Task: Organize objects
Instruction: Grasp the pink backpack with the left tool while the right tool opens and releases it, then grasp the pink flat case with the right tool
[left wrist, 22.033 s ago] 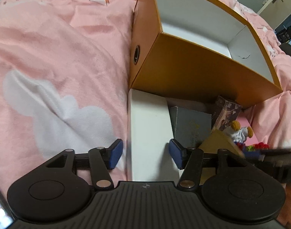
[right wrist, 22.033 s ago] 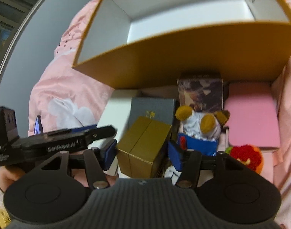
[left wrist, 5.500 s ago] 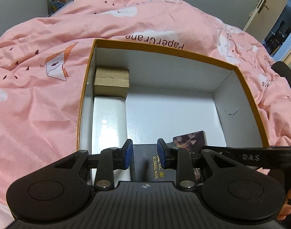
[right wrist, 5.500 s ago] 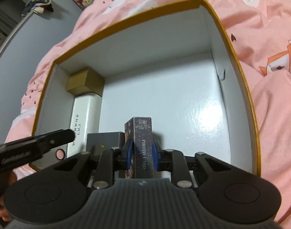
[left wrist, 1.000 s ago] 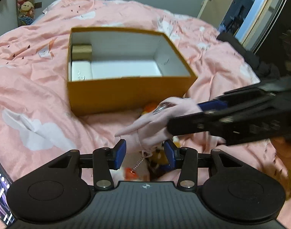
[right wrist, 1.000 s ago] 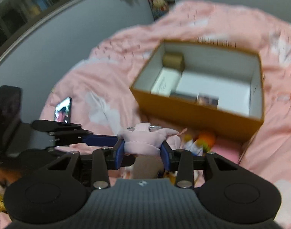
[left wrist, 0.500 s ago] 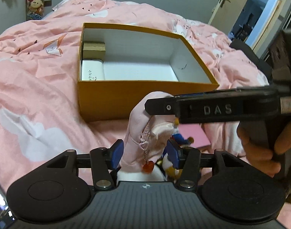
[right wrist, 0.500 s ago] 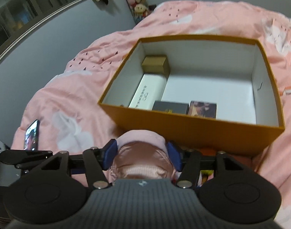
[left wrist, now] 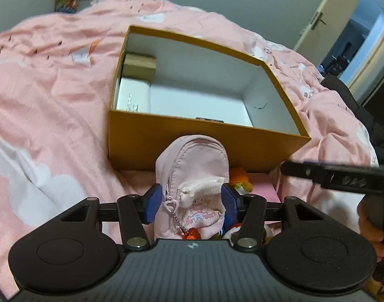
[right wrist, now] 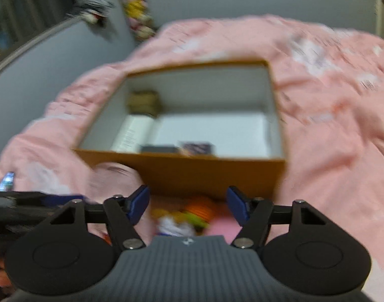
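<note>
Pink bedding (left wrist: 53, 105) is filling the scene, one rumpled quilt with white cloud shapes, spreading under everything. One orange cardboard box (left wrist: 199, 141) is sitting open on it, white inside. Counting what is lying in that box: four things. One white carton (left wrist: 132, 97) is lying along the left wall, one small brown carton (left wrist: 139, 64) is sitting behind it in the far left corner, and the right wrist view is showing one dark flat box (right wrist: 158, 149) and one patterned card box (right wrist: 197, 148) side by side against the near wall, both blurred.

Two grippers are working in front of the box. The left gripper (left wrist: 192, 202) is pointing at the near wall with one pink pouch (left wrist: 194, 176) standing between its blue pads; its jaws are opening, the pads lying right alongside the pouch, and one small chain with a red charm (left wrist: 190, 234) is dangling from the pouch. The right gripper (right wrist: 188, 205) is hanging with its fingers spread apart and nothing between them; in the left view its arm is reaching in from the right, one hand (left wrist: 373, 229) gripping it.

Below both, a small heap of plush toys (right wrist: 184, 216) is lying against the box, too blurred to count, with one flat pink thing (left wrist: 263, 192) beside it. One phone (right wrist: 6, 181) is glowing at the far left.
</note>
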A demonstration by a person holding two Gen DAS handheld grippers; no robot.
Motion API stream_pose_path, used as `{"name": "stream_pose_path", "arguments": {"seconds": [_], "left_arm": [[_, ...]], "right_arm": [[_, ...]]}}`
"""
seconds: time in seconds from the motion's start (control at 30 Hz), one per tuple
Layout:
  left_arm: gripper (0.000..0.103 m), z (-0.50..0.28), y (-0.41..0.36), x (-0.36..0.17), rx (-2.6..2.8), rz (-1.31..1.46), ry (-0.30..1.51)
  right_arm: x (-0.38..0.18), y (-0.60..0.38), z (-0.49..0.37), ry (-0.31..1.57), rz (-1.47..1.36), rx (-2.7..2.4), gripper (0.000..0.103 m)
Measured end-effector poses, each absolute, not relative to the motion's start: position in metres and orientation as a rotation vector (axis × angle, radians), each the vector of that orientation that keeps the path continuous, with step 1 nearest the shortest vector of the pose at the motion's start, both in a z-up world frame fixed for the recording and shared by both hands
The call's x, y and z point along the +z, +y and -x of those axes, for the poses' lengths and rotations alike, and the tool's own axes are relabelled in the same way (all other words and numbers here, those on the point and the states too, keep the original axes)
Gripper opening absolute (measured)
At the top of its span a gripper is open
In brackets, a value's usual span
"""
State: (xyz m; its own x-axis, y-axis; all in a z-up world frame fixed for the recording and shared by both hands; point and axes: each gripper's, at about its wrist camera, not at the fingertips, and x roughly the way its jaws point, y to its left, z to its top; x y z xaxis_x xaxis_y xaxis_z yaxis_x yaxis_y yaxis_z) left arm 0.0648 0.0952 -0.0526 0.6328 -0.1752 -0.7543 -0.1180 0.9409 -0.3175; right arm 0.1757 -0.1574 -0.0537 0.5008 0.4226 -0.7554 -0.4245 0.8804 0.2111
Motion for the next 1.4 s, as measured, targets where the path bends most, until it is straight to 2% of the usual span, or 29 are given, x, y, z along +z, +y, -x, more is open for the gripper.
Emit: {"name": "stream_pose_path", "arguments": {"seconds": [0.17,0.23,0.33,0.47,0.63,0.73,0.8,0.87,0.93,0.97,1.0,1.07,1.13,1.23,1.4], "left_arm": [[0.062,-0.074,0.103,-0.062,-0.002,0.395,0.905],[0.06,-0.076,0.104,-0.065,0.002,0.402,0.907],[0.06,-0.08,0.105,-0.069,0.012,0.417,0.916],[0.06,-0.085,0.107,-0.075,0.008,0.454,0.929],[0.063,-0.085,0.108,-0.076,0.015,0.461,0.936],[0.068,-0.087,0.109,-0.078,0.016,0.47,0.942],[0.071,-0.088,0.111,-0.082,0.015,0.494,0.944],[0.071,-0.089,0.114,-0.087,0.009,0.53,0.949],[0.071,-0.09,0.115,-0.089,0.006,0.547,0.954],[0.071,-0.091,0.114,-0.089,0.006,0.545,0.954],[0.067,-0.091,0.114,-0.089,0.004,0.542,0.952],[0.06,-0.089,0.113,-0.087,-0.013,0.539,0.941],[0.054,-0.087,0.111,-0.086,-0.01,0.523,0.939],[0.042,-0.085,0.109,-0.084,-0.005,0.5,0.935],[0.032,-0.079,0.107,-0.08,-0.004,0.48,0.919]], "right_arm": [[-0.084,-0.178,-0.203,1.035,-0.029,0.452,0.062],[-0.092,-0.182,-0.21,1.078,-0.04,0.446,0.055],[-0.105,-0.184,-0.218,1.129,-0.039,0.436,0.051],[-0.114,-0.182,-0.224,1.161,-0.036,0.443,0.051],[-0.115,-0.171,-0.225,1.182,-0.034,0.495,0.049],[-0.13,-0.173,-0.233,1.218,-0.028,0.436,0.047],[-0.135,-0.178,-0.238,1.236,-0.079,0.456,0.049],[-0.141,-0.179,-0.243,1.255,-0.116,0.478,0.055],[-0.15,-0.177,-0.247,1.276,-0.138,0.519,0.066],[-0.154,-0.174,-0.249,1.282,-0.139,0.534,0.067],[-0.156,-0.172,-0.249,1.28,-0.135,0.541,0.068],[-0.154,-0.173,-0.246,1.264,-0.137,0.535,0.065],[-0.15,-0.179,-0.243,1.247,-0.164,0.516,0.049],[-0.139,-0.185,-0.234,1.221,-0.189,0.519,0.034],[-0.109,-0.187,-0.212,1.137,-0.235,0.598,0.018]]}}
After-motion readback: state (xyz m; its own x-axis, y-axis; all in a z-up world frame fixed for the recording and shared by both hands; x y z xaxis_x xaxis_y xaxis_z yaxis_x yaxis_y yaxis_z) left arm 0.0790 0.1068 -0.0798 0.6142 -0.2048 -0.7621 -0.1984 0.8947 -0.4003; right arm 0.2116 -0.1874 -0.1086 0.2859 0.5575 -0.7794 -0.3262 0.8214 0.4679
